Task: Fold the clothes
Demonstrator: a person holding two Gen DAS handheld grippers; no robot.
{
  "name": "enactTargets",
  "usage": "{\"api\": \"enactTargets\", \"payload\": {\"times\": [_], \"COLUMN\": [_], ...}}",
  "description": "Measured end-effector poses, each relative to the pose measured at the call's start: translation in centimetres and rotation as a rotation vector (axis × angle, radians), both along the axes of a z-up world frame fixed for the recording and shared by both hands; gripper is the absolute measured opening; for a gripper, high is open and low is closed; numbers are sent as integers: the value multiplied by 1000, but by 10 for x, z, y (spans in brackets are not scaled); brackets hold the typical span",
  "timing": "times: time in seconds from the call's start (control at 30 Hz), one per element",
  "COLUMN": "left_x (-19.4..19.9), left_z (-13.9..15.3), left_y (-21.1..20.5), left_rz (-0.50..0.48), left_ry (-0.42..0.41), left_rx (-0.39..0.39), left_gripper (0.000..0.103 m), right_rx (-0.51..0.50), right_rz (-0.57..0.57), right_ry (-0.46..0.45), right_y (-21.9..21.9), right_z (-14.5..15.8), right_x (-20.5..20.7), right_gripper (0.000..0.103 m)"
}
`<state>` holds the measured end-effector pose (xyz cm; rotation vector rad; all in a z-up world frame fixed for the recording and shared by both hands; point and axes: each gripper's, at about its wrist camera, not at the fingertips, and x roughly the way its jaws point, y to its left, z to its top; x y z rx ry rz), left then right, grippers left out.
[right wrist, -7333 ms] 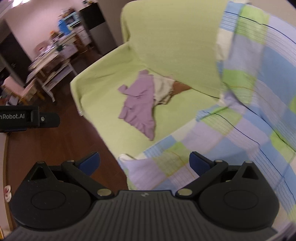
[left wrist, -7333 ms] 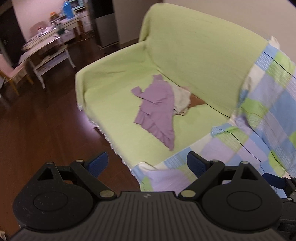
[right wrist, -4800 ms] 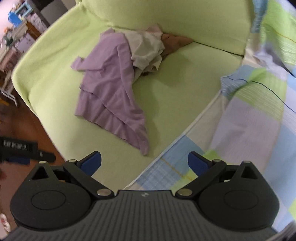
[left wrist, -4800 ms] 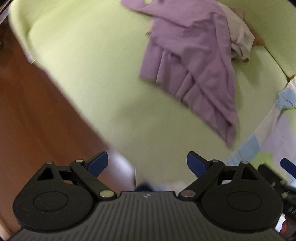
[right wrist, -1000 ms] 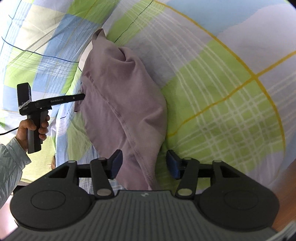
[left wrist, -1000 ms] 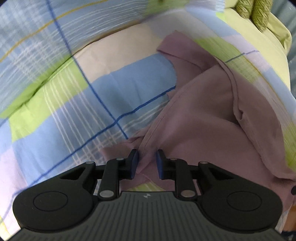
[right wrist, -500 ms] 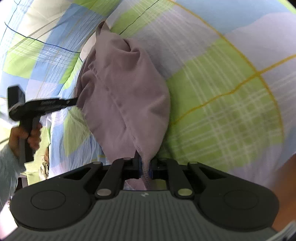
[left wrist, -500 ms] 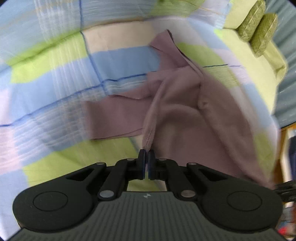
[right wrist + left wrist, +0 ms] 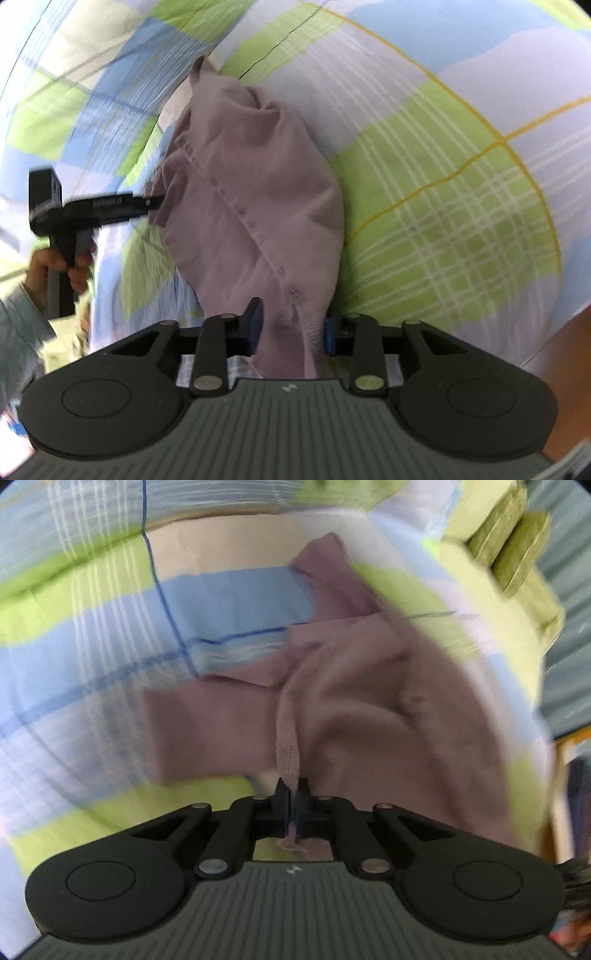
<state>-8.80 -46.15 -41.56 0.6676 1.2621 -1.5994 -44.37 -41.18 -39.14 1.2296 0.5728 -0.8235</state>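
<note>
Lying crumpled on checked blanket (image 9: 110, 635): mauve garment (image 9: 369, 709), stitched hem pinched

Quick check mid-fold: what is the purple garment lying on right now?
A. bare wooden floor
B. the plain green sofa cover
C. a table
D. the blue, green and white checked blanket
D: the purple garment is spread over the checked blanket, with both grippers clamped on its edges.

Under my grippers spreads a checked bedspread (image 9: 229, 602) of blue, green and pale squares; a mauve shirt (image 9: 369, 709) lies crumpled on it; two green cushions (image 9: 513, 550) sit toward its far right corner.
</note>
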Motion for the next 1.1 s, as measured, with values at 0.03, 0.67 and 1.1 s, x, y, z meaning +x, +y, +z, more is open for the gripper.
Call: {"api": "enactTargets", "payload": {"times": [0.03,0.67,1.1], "left_x": [0,129,55], "left_z": [10,376,159], "left_y": [13,84,199], "left_rz": [15,432,486], "left_ry": [24,36,-38], "left_rx": [-15,-613,-101], "left_gripper": [0,0,0], "right_rx": [5,-218,-91], "right_rz": [-5,99,3], "right_ry": [-22,-737,-328], "right_y": [2,-146,-81], "right_z": [2,271,188], "right_x": [-1,71,28], "right_gripper": [5,4,4]}}
